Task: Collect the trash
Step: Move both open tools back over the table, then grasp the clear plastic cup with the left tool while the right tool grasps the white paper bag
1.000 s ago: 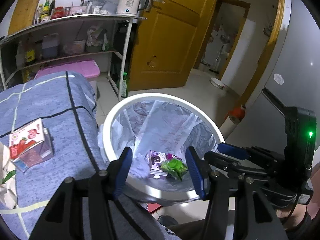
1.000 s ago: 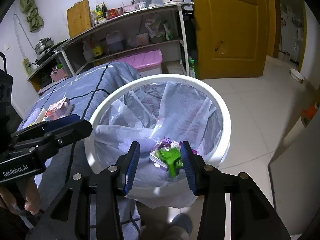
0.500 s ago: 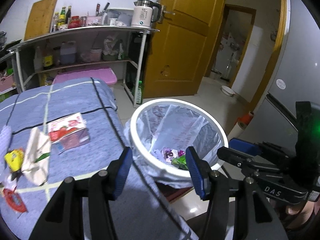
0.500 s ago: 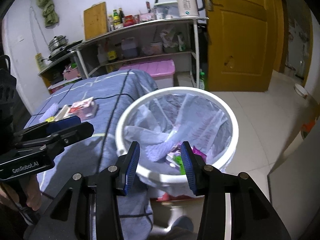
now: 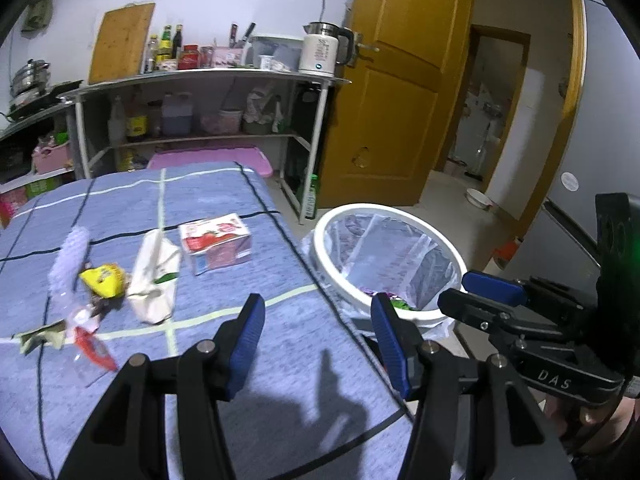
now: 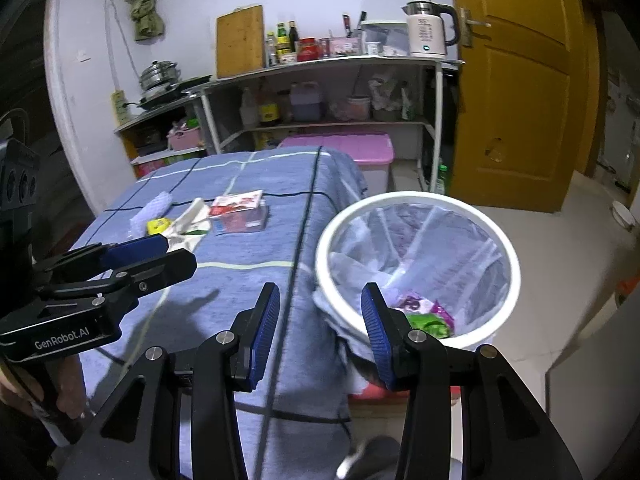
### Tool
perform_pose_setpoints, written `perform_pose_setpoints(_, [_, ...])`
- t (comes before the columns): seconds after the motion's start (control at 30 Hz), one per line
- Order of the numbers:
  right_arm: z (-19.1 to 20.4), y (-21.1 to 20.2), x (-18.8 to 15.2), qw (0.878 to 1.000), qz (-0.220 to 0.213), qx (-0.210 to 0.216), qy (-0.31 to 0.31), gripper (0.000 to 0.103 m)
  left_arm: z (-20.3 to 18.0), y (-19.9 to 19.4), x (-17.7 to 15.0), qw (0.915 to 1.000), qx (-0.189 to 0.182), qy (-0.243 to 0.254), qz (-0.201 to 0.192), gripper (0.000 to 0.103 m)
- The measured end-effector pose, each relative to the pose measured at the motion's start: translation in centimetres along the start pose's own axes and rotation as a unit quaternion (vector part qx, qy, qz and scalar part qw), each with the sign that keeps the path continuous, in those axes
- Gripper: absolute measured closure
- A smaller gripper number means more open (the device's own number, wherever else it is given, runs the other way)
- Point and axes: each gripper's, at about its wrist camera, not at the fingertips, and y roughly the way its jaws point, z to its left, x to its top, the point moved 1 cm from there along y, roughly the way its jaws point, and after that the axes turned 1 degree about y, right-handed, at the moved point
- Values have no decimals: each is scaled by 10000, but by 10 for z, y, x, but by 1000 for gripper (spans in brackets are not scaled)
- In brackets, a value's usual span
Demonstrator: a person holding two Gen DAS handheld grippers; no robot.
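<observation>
"GenRobot.AI" is printed in white on the left gripper (image 6: pixel 138 258) body; "DAS" stands on the right gripper (image 5: pixel 480 294) body.

Both grippers have pulled back from the trash bin (image 6: pixel 418 200). The left gripper (image 5: pixel 316 340) now hangs over the surface (image 5: pixel 280 360) instead.
</observation>
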Motion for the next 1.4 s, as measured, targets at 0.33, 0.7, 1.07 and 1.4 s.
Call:
perform_pose_setpoints(0.33, [33,4,-20,9989,171,395,-166,59,27,-27,-35,9989,406,-255,-2,46])
perform_pose_setpoints(0.7, [63,17,-32,9957,385,759,-355,51,70,-48,-61,9932,963,-656,12,46])
perform_pose_setpoints(1.07, [79,31,-28,9939,482,853,-504,50,124,-51,-62,9828,1515,-1058,-33,42])
perform_pose_setpoints(1.4, [88,46,-17,9932,498,892,-556,50,150,-28,-58,9784,1548,-1360,137,36])
